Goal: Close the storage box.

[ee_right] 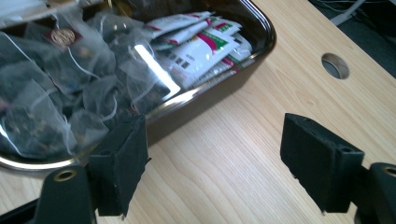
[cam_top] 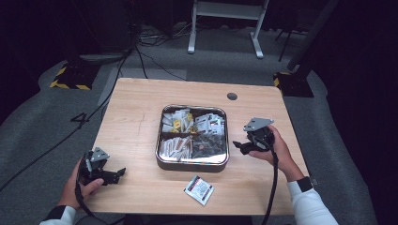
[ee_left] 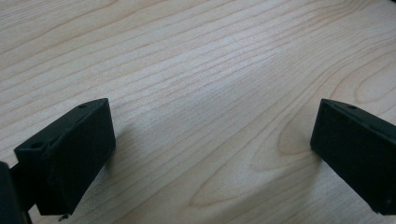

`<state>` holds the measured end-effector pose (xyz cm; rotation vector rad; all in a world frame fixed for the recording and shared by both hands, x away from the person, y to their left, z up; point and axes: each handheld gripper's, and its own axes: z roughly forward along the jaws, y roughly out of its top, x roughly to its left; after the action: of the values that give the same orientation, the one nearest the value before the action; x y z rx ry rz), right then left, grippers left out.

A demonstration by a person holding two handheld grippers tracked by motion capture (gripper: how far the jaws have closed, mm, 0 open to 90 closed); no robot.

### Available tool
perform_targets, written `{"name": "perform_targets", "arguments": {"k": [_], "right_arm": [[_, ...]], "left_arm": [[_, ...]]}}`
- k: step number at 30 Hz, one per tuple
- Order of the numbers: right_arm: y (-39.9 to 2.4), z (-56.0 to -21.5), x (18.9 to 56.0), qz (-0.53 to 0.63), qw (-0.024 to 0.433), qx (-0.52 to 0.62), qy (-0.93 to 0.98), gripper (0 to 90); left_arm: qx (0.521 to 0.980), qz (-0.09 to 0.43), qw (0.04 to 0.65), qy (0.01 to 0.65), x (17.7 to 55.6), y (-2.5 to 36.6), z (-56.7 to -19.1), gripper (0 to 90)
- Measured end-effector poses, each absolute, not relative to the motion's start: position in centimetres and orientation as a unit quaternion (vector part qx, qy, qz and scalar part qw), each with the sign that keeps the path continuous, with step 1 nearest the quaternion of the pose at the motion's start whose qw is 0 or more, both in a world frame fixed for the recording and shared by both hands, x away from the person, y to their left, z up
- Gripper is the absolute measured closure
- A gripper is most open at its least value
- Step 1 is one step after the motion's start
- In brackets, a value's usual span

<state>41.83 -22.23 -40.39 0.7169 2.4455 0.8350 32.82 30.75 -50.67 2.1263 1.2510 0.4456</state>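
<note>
Wooden table (cam_top: 141, 117) carries a metal tray (cam_top: 192, 163) of packets at its centre, one loose packet (cam_top: 199, 189) at six o'clock. Right claw (ee_right: 212, 163), released, hovers at the tray's three o'clock rim, probably to reach inside; left claw (ee_left: 205, 149), released, idles at eight o'clock.

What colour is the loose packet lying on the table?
White with a red patch: the packet shows best in the high view.

Light wooden table (cam_top: 136, 117): metal tray (cam_top: 192, 162) at centre, white sachet (cam_top: 199, 189) near front edge.
</note>
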Motion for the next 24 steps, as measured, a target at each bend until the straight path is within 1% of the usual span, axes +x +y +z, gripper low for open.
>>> {"name": "perform_targets", "arguments": {"k": [24], "right_arm": [[-27.4, -42.9, 39.4, 0.290, 0.241, 0.300, 0.876, 21.3]], "left_arm": [[0.797, 0.176, 0.308, 0.489, 32.7, 30.6, -50.7, 0.3]]}}
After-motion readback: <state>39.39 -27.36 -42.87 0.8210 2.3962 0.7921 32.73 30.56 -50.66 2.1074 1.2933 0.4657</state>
